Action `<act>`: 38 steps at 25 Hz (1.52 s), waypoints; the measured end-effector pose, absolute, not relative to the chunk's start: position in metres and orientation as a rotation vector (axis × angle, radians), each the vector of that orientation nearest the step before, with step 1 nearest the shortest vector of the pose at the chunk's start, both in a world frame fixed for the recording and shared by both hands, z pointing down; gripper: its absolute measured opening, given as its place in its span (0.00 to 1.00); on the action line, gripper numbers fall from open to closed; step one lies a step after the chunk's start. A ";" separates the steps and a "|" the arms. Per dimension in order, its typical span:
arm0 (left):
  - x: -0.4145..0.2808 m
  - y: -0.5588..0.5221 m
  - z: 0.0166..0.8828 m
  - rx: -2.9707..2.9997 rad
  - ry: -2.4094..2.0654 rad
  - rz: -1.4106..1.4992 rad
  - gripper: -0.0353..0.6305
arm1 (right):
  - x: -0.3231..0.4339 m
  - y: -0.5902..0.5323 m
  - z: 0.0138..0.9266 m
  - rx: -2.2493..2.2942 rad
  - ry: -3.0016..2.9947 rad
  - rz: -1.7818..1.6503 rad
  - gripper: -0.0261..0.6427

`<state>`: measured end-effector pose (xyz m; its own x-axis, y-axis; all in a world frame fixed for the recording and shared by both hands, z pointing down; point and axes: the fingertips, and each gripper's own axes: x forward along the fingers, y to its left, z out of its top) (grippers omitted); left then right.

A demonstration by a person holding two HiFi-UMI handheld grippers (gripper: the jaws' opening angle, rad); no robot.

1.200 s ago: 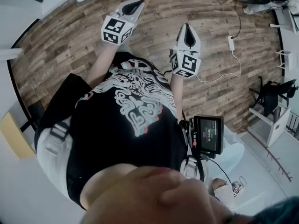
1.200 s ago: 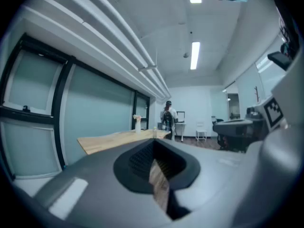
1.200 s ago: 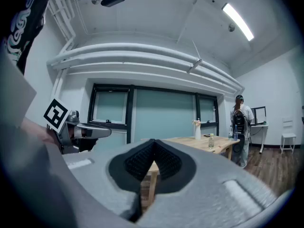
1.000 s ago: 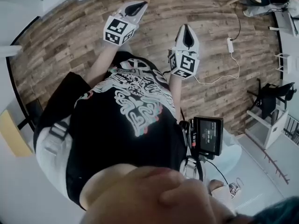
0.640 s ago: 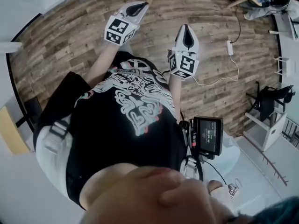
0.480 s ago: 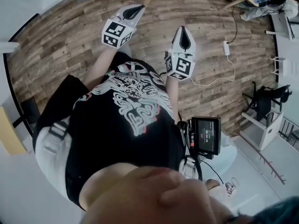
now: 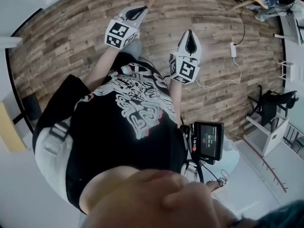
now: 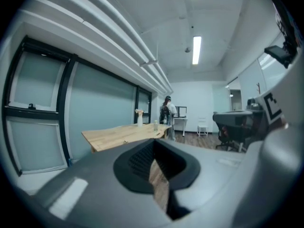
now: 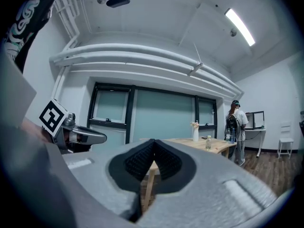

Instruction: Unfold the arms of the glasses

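No glasses in sight yet, left gripper and right gripper both pinched shut on nothing, but I'd guess they're light and fragile, so steady the frame front, pull arms near the hinge.

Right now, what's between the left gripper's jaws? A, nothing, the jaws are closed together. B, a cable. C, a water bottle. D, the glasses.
A: in the left gripper view, the left gripper has its jaws together with nothing between them, and the wooden table stands well beyond it.
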<state>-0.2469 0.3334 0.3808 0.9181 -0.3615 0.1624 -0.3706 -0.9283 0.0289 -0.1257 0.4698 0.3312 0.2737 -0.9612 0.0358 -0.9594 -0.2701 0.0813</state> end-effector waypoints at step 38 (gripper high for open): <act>-0.037 0.005 0.425 3.033 -0.557 0.471 0.04 | 0.082 0.152 0.407 2.292 -1.792 0.273 0.04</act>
